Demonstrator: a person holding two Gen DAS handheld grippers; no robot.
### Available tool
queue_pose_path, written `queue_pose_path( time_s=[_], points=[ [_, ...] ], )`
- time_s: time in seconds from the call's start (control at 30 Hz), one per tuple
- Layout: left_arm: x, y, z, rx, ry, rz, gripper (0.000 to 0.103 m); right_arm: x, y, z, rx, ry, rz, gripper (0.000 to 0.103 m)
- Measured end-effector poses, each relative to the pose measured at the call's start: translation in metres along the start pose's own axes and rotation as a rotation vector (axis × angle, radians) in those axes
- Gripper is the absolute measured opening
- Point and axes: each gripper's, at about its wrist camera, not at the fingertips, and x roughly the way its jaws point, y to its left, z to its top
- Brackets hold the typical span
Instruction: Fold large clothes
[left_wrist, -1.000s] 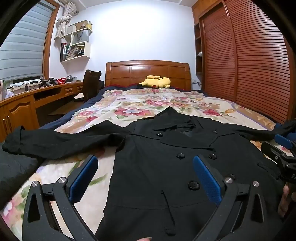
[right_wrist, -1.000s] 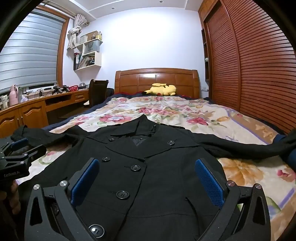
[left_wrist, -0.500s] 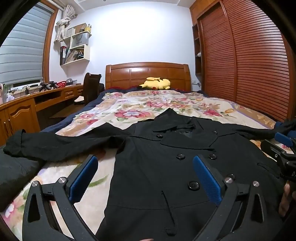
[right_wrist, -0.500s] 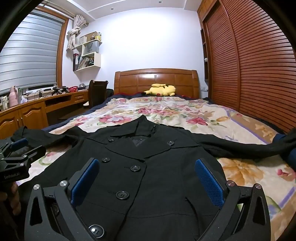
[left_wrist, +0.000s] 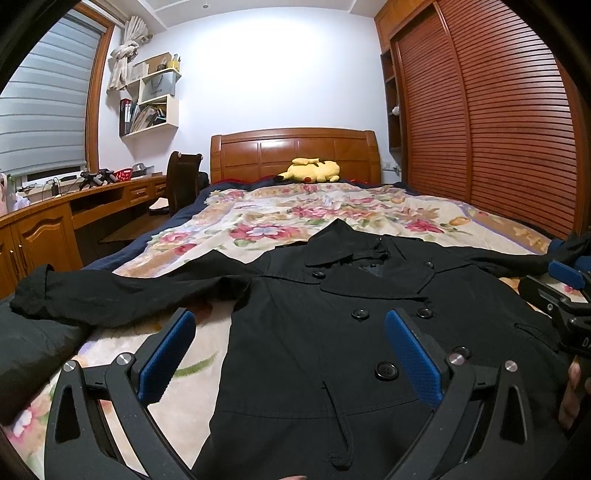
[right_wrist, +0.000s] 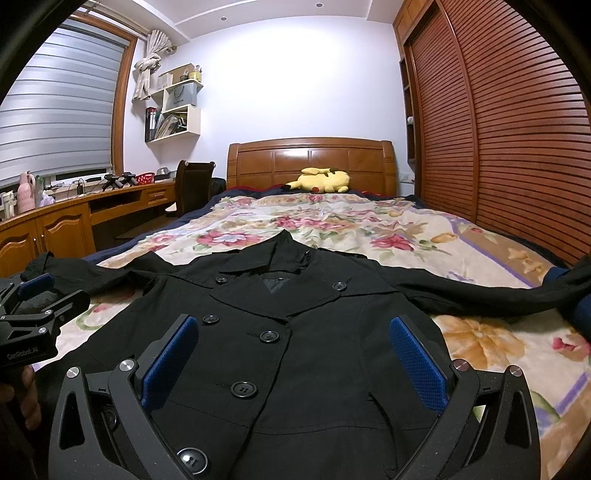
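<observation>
A black double-breasted coat (left_wrist: 332, 317) (right_wrist: 295, 325) lies face up and spread flat on the floral bedspread (left_wrist: 295, 218) (right_wrist: 332, 218), collar toward the headboard. One sleeve (left_wrist: 122, 291) stretches left, the other sleeve (right_wrist: 480, 295) stretches right. My left gripper (left_wrist: 288, 332) hovers open over the coat's left front, nothing between its blue pads (left_wrist: 413, 354). My right gripper (right_wrist: 291, 339) hangs open above the buttoned front, pads (right_wrist: 417, 362) clear of the cloth. Each gripper shows at the edge of the other's view, with a hand behind it.
A yellow plush toy (left_wrist: 314, 170) (right_wrist: 325, 181) rests by the wooden headboard (right_wrist: 310, 158). A slatted wooden wardrobe (left_wrist: 498, 122) runs along the right. A wooden desk (left_wrist: 74, 206) and chair (left_wrist: 181, 181) stand left of the bed. Dark bedding (left_wrist: 29, 347) bunches at the near left.
Both views have tilted up slightly, so the coat sits a little lower in frame. Both grippers stay open and the coat has not moved.
</observation>
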Motion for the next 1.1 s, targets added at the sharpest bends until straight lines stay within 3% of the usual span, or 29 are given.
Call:
queue_pose_path(
  time_s=[1.1],
  points=[
    [-0.0028,-0.0016,0.0029,0.008,-0.009,0.002,0.103,0.0018,-0.0028,0.0013,0.006,-0.002,0.0,0.103]
  ],
)
